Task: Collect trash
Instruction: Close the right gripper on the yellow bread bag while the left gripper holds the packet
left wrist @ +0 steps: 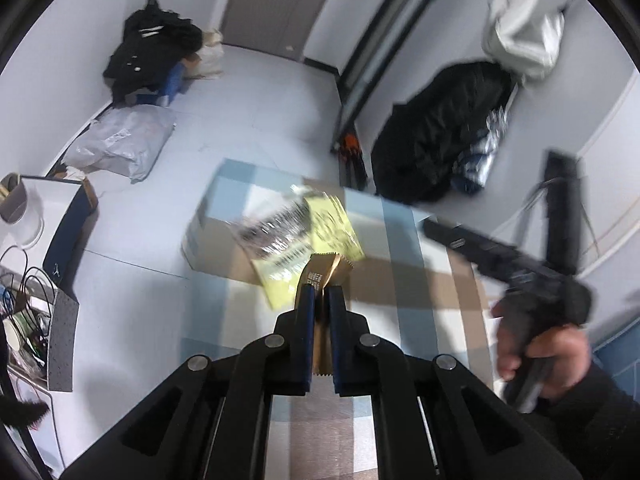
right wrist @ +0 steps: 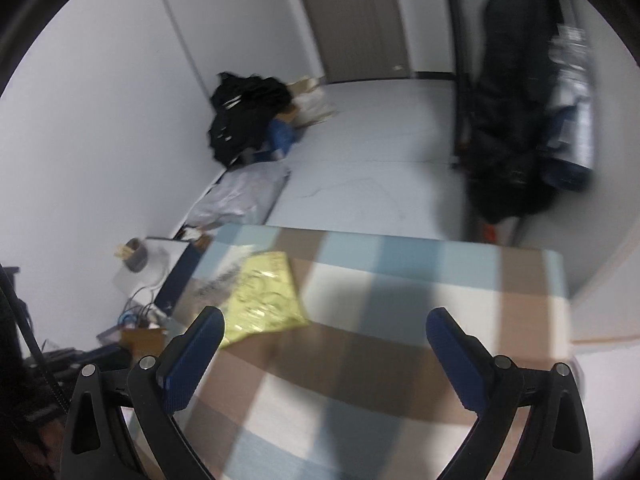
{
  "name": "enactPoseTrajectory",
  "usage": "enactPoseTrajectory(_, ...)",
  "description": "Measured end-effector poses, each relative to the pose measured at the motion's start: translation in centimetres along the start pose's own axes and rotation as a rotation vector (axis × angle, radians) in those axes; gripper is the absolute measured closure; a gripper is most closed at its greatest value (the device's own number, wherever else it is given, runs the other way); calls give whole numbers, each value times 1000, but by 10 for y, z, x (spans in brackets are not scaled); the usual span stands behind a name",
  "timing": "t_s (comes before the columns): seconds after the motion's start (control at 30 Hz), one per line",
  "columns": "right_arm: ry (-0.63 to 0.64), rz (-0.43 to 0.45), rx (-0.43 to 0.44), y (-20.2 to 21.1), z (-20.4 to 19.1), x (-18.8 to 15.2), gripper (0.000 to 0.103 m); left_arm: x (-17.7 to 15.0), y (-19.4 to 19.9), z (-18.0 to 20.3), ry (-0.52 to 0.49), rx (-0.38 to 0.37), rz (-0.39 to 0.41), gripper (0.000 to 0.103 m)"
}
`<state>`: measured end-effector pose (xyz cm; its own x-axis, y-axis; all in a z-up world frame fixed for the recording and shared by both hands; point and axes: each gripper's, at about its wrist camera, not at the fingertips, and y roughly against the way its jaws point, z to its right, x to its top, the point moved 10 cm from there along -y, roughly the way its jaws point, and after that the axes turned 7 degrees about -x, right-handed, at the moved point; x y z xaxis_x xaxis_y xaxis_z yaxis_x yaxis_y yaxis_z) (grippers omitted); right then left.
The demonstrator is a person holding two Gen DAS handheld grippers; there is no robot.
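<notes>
My left gripper [left wrist: 321, 294] is shut on a small gold foil wrapper [left wrist: 322, 274] and holds it above the checked tablecloth [left wrist: 420, 292]. Just beyond it a yellow snack bag [left wrist: 332, 228] with a silvery torn side [left wrist: 276, 236] lies on the table; it also shows in the right wrist view [right wrist: 262, 298]. My right gripper [right wrist: 324, 328] is open and empty above the table, with the yellow bag by its left finger [right wrist: 196, 352]. The right gripper's body and the hand holding it show at the right of the left wrist view [left wrist: 520, 264].
The table [right wrist: 400, 300] has a far edge over a pale floor. A black clothes pile [left wrist: 156, 48] and a grey plastic bag [left wrist: 120, 140] lie by the left wall. A dark coat [left wrist: 440, 128] hangs at the right. Cables and boxes [left wrist: 32, 300] sit left of the table.
</notes>
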<state>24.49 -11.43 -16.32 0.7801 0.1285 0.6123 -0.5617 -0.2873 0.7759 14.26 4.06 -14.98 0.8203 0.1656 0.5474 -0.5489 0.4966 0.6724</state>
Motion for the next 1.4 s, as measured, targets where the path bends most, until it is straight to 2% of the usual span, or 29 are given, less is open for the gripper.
enactPoseTrajectory(0.23, 136, -62, 41, -64, -54, 5, 1, 13, 15, -20, 61, -21, 55, 100)
enactPoseTrajectory(0.4, 173, -121, 50, -98, -68, -1, 1, 16, 20, -26, 89, -44, 68, 100)
enactPoseTrajectory(0.5, 176, -156, 57, -109, -70, -7, 5, 17, 21, -31, 103, -41, 69, 100)
enactPoseTrajectory(0.53, 185, -161, 58, -110, -70, -9, 8, 17, 21, -32, 109, -44, 70, 100)
enactPoseTrajectory(0.6, 219, -181, 42, -112, -71, -17, 23, 18, 23, -33, 114, -44, 72, 100)
enactPoseTrajectory(0.67, 260, -157, 19, -109, -71, -19, 33, 18, 24, -32, 113, -40, 76, 100)
enactPoseTrajectory(0.73, 281, -146, -1, -105, -68, -23, 49, 19, 25, -31, 109, -32, 82, 100)
enactPoseTrajectory(0.77, 281, -143, -5, -104, -66, -24, 63, 18, 26, -30, 105, -28, 84, 100)
enactPoseTrajectory(0.8, 271, -148, 6, -103, -66, -24, 71, 18, 26, -29, 102, -23, 85, 100)
enactPoseTrajectory(1.0, 239, -142, 26, -85, -57, -26, 84, 19, 30, -22, 69, 9, 97, 100)
enactPoseTrajectory(1.17, 198, -101, 18, -53, -44, -22, 90, 21, 34, -9, 21, 32, 114, 100)
enactPoseTrajectory(1.23, 171, -80, 15, -39, -35, -21, 99, 21, 35, -2, 8, 30, 123, 100)
enactPoseTrajectory(1.4, 107, -40, 13, -3, -10, -25, 99, 23, 41, 21, -47, 35, 150, 100)
